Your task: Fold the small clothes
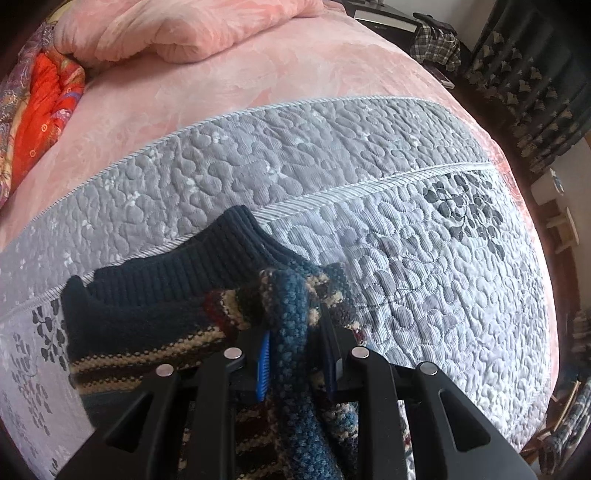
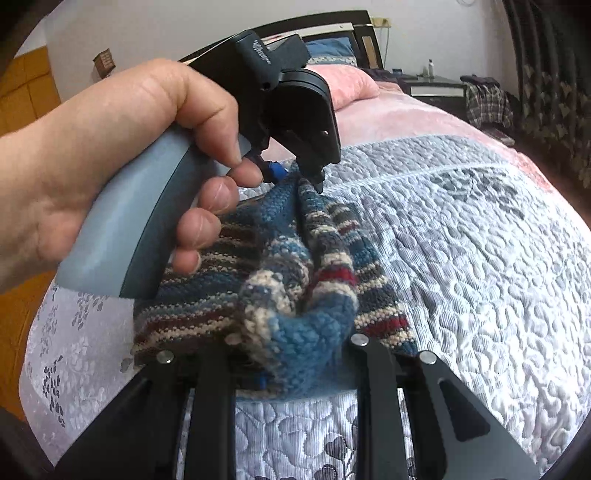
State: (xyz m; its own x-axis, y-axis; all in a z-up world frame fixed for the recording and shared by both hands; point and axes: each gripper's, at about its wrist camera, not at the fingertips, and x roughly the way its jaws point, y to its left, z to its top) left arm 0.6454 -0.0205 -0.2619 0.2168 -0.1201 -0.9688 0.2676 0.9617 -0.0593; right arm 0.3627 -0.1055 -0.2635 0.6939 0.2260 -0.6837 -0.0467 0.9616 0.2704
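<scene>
Where the striped knit sweater (image 1: 295,332) lies on the grey quilted bedspread (image 1: 424,258), both grippers hold it at once. The left gripper (image 1: 299,365) has its fingers (image 1: 263,369) closed on a bunched fold of blue and beige knit, near the garment's dark navy ribbed band (image 1: 177,269) (the band lies flat toward the seam of the bedspread). In the right wrist view, the left gripper (image 2: 301,177) points down into the fabric, held by a hand (image 2: 110,155) wrapped around its grey handle (image 2: 125,229); the sweater (image 2: 280,258) is drawn up into a ridge beneath it. The right gripper (image 2: 295,369) has its fingers closed on a thick roll of blue knit at the near edge of the garment, with the rest of the striped fabric spread between the two grip points. The bedspread covers the near part of a bed; beyond it lies a pink blanket (image 1: 221,92), with a folded pink quilt (image 1: 184,29) and a red patterned cloth (image 1: 48,99) further off. A plaid garment (image 2: 487,99) sits beside the bed, near a dark patterned curtain (image 2: 554,92).
</scene>
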